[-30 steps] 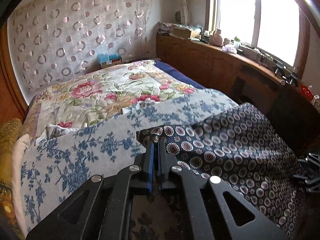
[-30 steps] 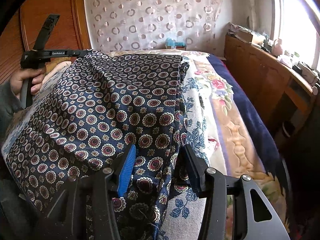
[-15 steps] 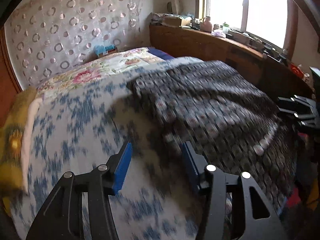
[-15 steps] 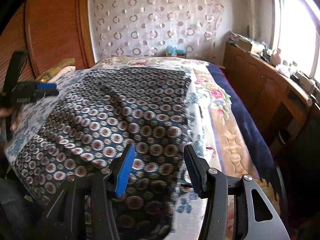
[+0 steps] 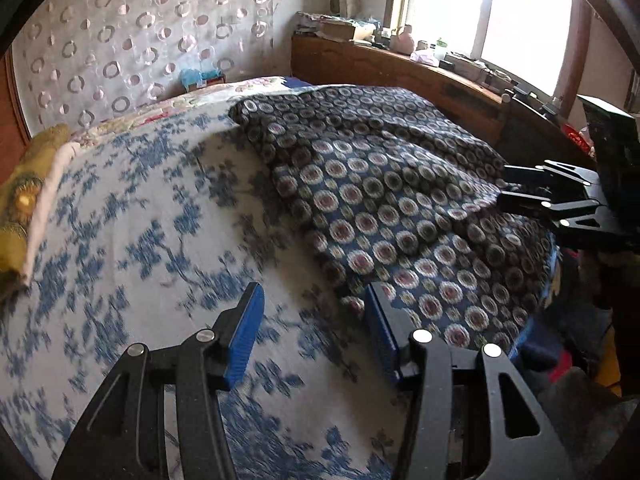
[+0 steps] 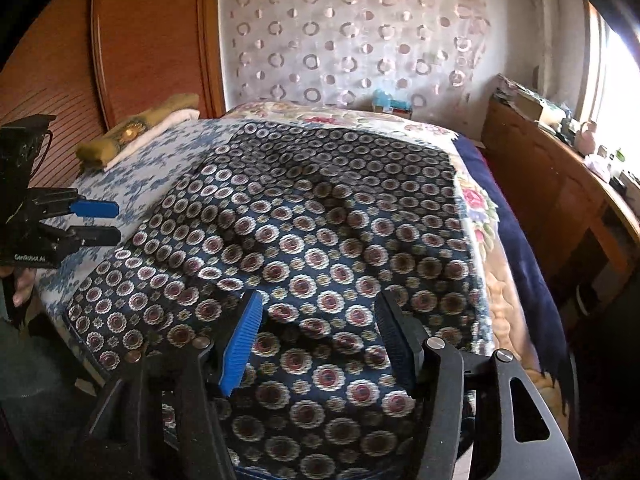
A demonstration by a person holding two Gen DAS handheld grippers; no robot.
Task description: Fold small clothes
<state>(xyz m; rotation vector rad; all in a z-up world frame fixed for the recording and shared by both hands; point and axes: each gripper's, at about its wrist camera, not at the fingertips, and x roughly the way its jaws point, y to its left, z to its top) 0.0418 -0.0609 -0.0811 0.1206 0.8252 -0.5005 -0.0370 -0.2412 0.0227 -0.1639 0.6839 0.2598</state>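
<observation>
Dark medallion-print garment (image 6: 320,220) spread flat on blue-floral sheet (image 5: 120,240). Left gripper (image 5: 316,332) parted, empty, just opened, beside garment's near edge. Right gripper (image 6: 318,344) parted, empty, jaws just widening over garment.

The dark navy cloth garment with round medallion print (image 6: 320,216) looks thin, matt and softly creased. Under it, the white cotton-like bedsheet with blue flower print (image 5: 120,240) is matt (slightly nubbly). Along the bed's far edge, the brown wooden cabinet (image 6: 552,184) has a smooth, faintly glossy finish.
</observation>
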